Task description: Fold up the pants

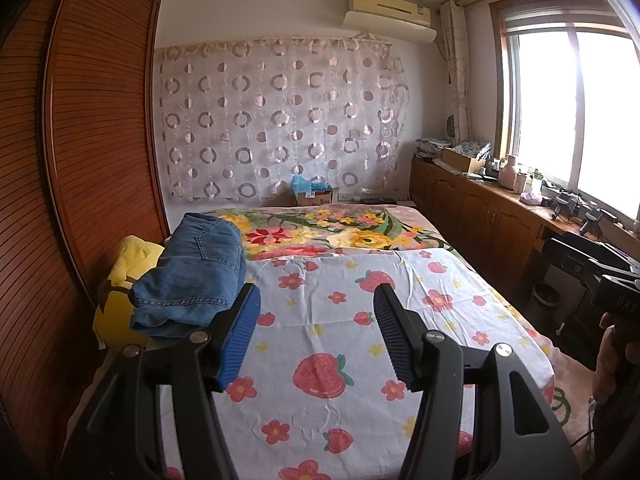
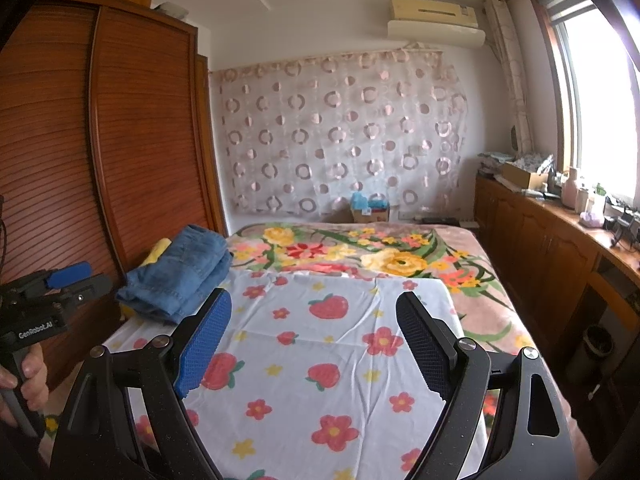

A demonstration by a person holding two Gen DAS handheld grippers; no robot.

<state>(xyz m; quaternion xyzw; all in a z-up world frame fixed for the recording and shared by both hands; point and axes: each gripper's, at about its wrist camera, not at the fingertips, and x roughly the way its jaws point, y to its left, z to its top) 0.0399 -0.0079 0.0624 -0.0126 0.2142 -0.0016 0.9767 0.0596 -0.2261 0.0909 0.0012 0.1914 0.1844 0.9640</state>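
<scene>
Folded blue jeans (image 1: 192, 276) lie in a stack at the bed's left edge, resting on a yellow plush toy (image 1: 120, 284). They also show in the right wrist view (image 2: 180, 276). My left gripper (image 1: 316, 300) is open and empty, held above the strawberry sheet (image 1: 332, 344), just right of the jeans. My right gripper (image 2: 314, 308) is open and empty above the same sheet (image 2: 320, 364). The left gripper also shows at the left edge of the right wrist view (image 2: 68, 276), held in a hand.
A wooden wardrobe (image 1: 80, 140) stands close along the bed's left side. A floral blanket (image 1: 340, 232) covers the far half of the bed. A low wooden cabinet (image 1: 480, 212) with clutter runs under the window at right. A bin (image 1: 546, 294) stands on the floor.
</scene>
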